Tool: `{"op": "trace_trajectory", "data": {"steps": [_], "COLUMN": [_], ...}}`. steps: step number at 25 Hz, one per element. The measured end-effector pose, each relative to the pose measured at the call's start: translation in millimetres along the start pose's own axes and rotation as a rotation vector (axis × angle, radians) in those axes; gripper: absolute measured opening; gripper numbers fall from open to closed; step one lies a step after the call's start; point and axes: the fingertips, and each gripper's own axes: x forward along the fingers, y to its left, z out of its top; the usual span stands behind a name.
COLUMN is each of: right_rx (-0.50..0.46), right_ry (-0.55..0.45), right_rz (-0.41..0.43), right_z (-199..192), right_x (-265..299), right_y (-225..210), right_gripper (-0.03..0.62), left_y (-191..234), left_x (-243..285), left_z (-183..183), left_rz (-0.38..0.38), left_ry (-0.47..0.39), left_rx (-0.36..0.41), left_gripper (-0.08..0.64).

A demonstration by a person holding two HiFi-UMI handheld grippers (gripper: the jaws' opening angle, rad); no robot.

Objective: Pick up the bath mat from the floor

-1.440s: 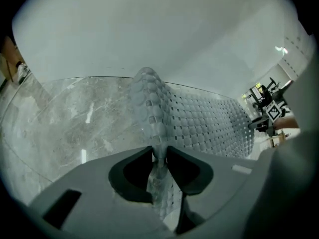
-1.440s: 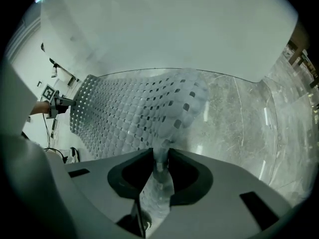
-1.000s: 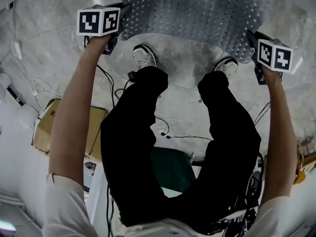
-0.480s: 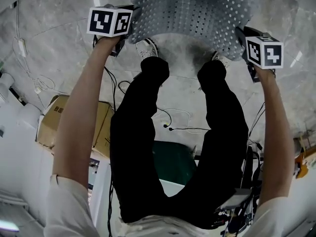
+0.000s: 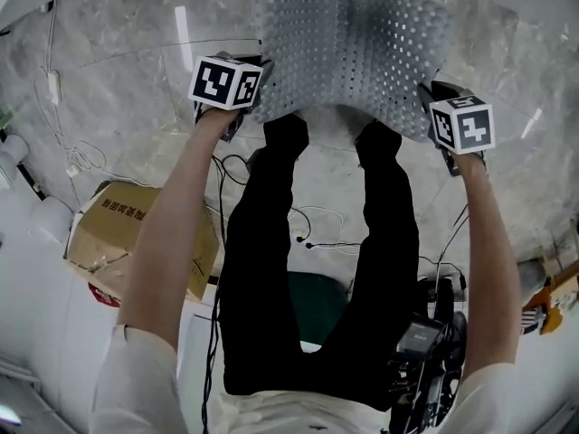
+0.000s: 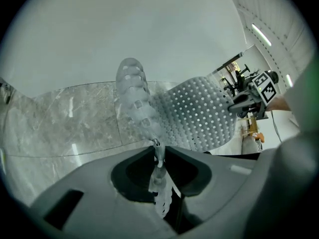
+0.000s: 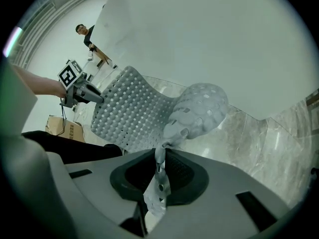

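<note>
The bath mat (image 5: pixel 353 52) is a translucent grey sheet full of small holes. It hangs in the air between both grippers, sagging in the middle above the person's feet. My left gripper (image 5: pixel 257 90) is shut on its left edge and my right gripper (image 5: pixel 426 100) is shut on its right edge. In the left gripper view the mat's edge (image 6: pixel 135 101) runs pinched down between the jaws (image 6: pixel 158 156), and the right gripper (image 6: pixel 244 101) shows across the mat. In the right gripper view the mat (image 7: pixel 129 113) is likewise clamped in the jaws (image 7: pixel 160 158).
Grey marble floor (image 5: pixel 118 52) lies below. The person's black-trousered legs (image 5: pixel 262 242) stand under the mat. A cardboard box (image 5: pixel 109 233) sits at the left, loose cables (image 5: pixel 312 229) between the legs, dark equipment (image 5: pixel 425 351) at lower right. Another person (image 7: pixel 85 32) stands far off.
Both grippers have risen with the mat and come closer together. The mat, earlier partly on the floor beyond the shoes, now hangs lifted and hides the shoes.
</note>
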Motion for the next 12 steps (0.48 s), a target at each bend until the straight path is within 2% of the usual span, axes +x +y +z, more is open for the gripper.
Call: {"op": "trace_trajectory", "data": {"steps": [12], "right_rx": [-0.016], "right_ry": [0.002], "right_rz": [-0.039], "right_z": [4.8], "right_x": [-70.5], "right_y": [15.4], "right_gripper": [0.054], "left_y": [-26.5], "left_x": [-68.1], "left_z": [-20.2], "left_rz": [0.023], "left_ry": [-0.003], "left_rx": [-0.081], "left_gripper": [0.072]}}
